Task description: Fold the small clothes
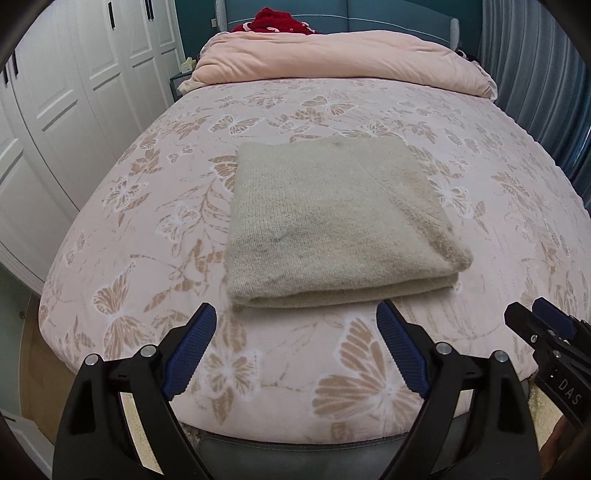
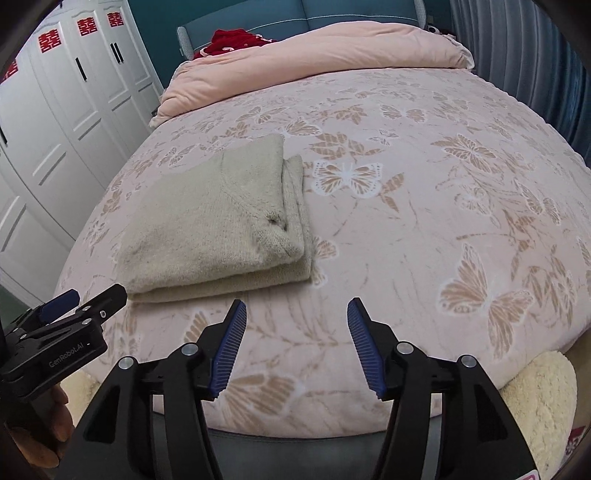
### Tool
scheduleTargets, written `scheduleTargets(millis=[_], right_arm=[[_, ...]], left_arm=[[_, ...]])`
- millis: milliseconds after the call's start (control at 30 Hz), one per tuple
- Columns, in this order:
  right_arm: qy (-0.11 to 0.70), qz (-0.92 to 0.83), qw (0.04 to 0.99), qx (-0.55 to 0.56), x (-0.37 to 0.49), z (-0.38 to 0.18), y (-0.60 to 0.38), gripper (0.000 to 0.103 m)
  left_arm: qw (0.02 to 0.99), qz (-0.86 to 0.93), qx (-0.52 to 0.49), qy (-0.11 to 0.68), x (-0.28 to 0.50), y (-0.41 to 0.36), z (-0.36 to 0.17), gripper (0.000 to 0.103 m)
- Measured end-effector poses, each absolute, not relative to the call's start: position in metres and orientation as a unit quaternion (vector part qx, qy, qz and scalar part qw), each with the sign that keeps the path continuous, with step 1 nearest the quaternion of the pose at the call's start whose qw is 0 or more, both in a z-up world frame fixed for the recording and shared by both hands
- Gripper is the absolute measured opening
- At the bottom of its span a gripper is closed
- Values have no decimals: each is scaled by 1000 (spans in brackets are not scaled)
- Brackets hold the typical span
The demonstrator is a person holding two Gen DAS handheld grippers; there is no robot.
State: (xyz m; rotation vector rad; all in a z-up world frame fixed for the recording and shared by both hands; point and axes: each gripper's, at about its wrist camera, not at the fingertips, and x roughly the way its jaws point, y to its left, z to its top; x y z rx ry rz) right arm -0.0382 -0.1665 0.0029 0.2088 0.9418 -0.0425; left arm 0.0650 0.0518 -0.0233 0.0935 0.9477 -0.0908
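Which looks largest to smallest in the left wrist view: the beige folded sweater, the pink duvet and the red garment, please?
1. beige folded sweater
2. pink duvet, farther away, so its true size is unsure
3. red garment, partly hidden

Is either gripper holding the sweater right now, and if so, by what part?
Neither. The left gripper and right gripper are both open and short of the folded beige sweater, which lies free on the bed.
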Motion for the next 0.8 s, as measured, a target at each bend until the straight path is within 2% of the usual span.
scheduleTargets(millis=[233, 533, 800], right_arm=[[456, -40, 882, 111, -54, 0, -175, 66], [440, -69, 894, 53, -76, 3, -161, 78], [425, -60, 903, 30, -85, 8, -146, 81]], left_arm=[[888, -28, 46, 456, 43, 56, -28, 86], [905, 6, 59, 420, 3, 58, -33, 90], [915, 12, 50, 401, -11, 55, -28, 92]])
